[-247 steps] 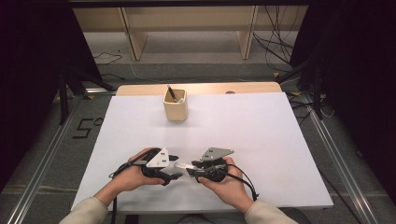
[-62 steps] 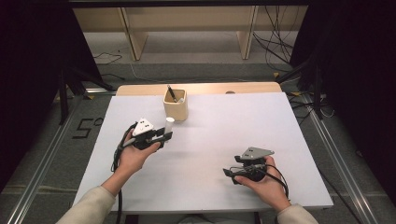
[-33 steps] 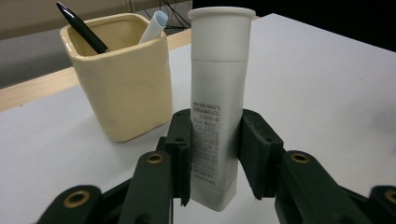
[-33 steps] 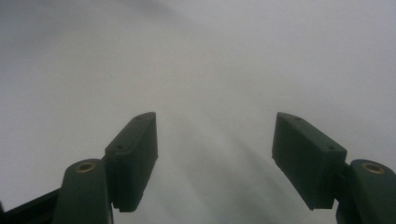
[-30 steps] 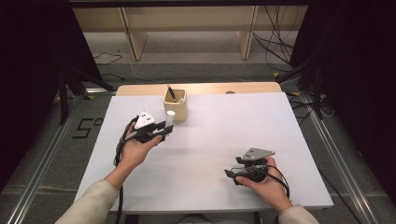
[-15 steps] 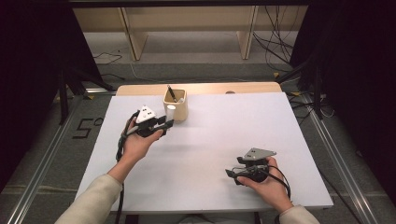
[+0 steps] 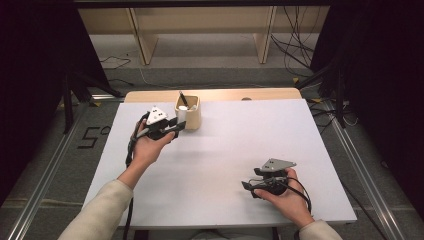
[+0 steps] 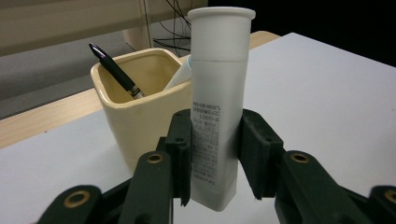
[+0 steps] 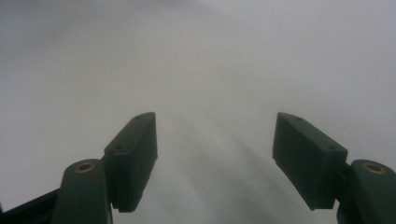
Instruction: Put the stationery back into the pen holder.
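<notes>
Tube [image 8: 217,102], white and capped, is gripped upright in the left tongs [image 8: 215,156] and has been carried up beside the cream cup [image 8: 140,100] since earlier. Small print is seen on it, too blurry to read. Right tongs [image 9: 215,158] are held wide, nothing gripped, over the table [image 7: 310,130].

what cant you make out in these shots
- White tube: small print blurred in the left gripper view; the left gripper covers its sides.
- Beige cup: its wall hides the black pen lower end and a white item inside.
- Right gripper: table ahead is a blur.
</notes>
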Demonstrator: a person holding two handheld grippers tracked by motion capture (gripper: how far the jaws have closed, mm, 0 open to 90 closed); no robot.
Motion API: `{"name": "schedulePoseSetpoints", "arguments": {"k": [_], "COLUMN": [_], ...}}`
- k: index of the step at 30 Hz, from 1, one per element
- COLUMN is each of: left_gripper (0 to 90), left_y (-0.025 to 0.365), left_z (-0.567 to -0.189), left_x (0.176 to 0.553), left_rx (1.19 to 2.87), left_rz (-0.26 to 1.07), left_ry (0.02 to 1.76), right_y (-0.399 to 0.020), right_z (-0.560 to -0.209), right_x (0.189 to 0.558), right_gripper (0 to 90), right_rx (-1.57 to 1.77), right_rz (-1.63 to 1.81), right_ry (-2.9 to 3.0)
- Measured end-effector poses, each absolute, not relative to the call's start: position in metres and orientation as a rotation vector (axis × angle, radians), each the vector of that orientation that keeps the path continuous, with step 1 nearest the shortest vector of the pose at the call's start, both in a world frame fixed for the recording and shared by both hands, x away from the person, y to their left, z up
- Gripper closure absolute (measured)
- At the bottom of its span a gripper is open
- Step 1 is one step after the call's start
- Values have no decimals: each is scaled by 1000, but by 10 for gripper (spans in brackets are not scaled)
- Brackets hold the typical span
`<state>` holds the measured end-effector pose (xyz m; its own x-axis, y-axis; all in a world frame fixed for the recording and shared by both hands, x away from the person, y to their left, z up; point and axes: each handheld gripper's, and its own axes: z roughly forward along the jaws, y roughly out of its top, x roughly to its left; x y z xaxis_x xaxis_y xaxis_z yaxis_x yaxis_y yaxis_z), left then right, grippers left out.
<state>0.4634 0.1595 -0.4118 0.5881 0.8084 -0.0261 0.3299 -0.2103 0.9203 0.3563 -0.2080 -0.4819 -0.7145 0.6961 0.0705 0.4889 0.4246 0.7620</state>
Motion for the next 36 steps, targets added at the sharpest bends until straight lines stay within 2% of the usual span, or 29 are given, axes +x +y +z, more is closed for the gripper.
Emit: {"name": "schedulePoseSetpoints", "arguments": {"k": [36], "left_gripper": [667], "left_y": [153], "left_z": [-394], "left_x": [492], "left_rx": [1765], "left_rz": [610], "left_ry": [949], "right_y": [-209], "right_z": [-481], "right_x": [357], "right_gripper": [315], "right_rx": [1037], "right_rz": [1176], "right_ry": [2418]}}
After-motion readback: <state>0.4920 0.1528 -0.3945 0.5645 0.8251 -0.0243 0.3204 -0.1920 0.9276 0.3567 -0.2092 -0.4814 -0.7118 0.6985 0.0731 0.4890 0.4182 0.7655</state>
